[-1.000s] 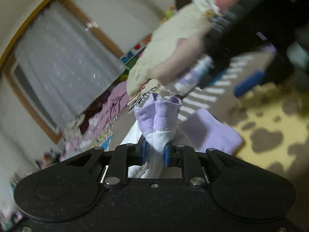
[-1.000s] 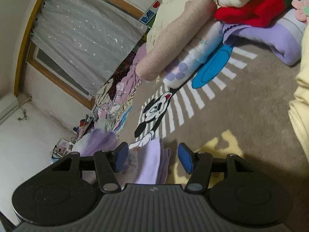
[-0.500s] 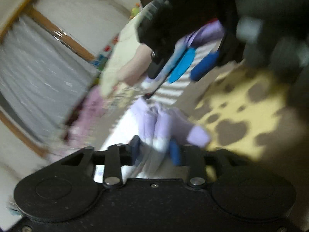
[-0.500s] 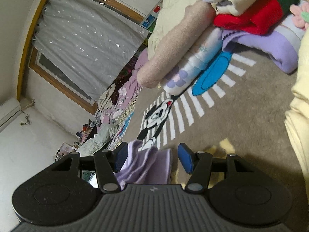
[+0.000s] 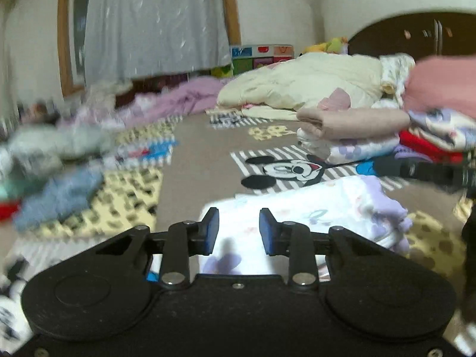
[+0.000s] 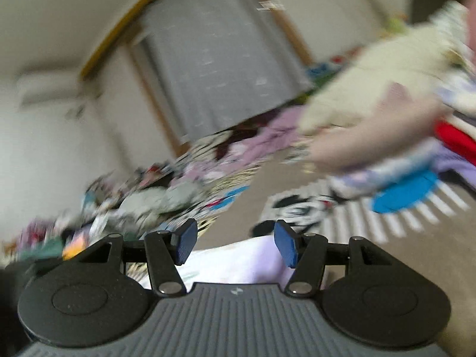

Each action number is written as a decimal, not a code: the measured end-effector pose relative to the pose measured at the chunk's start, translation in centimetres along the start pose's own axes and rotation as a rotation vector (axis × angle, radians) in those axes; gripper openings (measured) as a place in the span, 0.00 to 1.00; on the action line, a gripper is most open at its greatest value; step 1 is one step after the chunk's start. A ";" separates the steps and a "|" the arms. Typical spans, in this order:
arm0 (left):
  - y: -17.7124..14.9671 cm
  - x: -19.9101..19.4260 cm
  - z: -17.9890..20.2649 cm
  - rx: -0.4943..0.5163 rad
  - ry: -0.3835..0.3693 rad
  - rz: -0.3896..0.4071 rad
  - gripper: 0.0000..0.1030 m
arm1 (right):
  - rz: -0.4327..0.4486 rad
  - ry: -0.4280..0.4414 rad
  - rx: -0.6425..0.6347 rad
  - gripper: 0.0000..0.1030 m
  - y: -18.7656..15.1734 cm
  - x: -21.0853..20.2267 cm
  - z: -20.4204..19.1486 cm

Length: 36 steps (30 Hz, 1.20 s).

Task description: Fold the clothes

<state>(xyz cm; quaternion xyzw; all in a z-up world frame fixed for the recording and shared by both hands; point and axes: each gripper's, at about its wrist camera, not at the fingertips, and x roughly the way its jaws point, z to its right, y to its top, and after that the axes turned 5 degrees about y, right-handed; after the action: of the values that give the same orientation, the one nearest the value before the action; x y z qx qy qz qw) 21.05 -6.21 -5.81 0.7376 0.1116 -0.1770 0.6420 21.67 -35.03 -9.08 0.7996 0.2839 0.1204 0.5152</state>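
Note:
A white garment with lilac trim (image 5: 312,214) lies folded on the brown patterned rug (image 5: 202,160), just beyond my left gripper (image 5: 239,228). The left jaws are closing with a gap between the blue pads, and nothing is pinched between them. The same garment (image 6: 238,260) shows low in the blurred right wrist view, under my right gripper (image 6: 235,242), which stands open above it with nothing gripped. A stack of folded clothes (image 5: 357,131) sits at the right on the rug.
Unfolded clothes (image 5: 59,172) lie scattered along the left of the rug. A cream duvet (image 5: 297,86) and a lilac blanket (image 5: 184,98) lie at the back under a grey curtain (image 5: 154,20). A dark part of the other gripper (image 5: 431,172) crosses the right edge.
The left gripper let go of the white-and-lilac garment, rolled level and drew back; the garment now lies on the rug. The right gripper rolled and rose, its jaws staying open.

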 end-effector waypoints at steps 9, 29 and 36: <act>-4.5 3.7 2.5 0.115 -0.005 -0.064 0.28 | -0.289 -0.128 -0.003 0.54 -2.5 5.6 1.6; -3.0 7.5 3.3 0.083 -0.019 -0.055 0.39 | -0.280 -0.128 -0.209 0.66 -2.1 7.2 -1.6; -3.4 7.6 4.2 0.129 0.019 -0.052 0.38 | -0.339 -0.169 -0.247 0.66 -2.8 8.7 -2.0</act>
<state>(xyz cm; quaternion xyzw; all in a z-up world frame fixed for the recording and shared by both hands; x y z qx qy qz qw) 26.14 -10.31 -12.46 0.7759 0.1249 -0.1935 0.5873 26.84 -27.64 -11.57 0.6784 0.3532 -0.0014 0.6442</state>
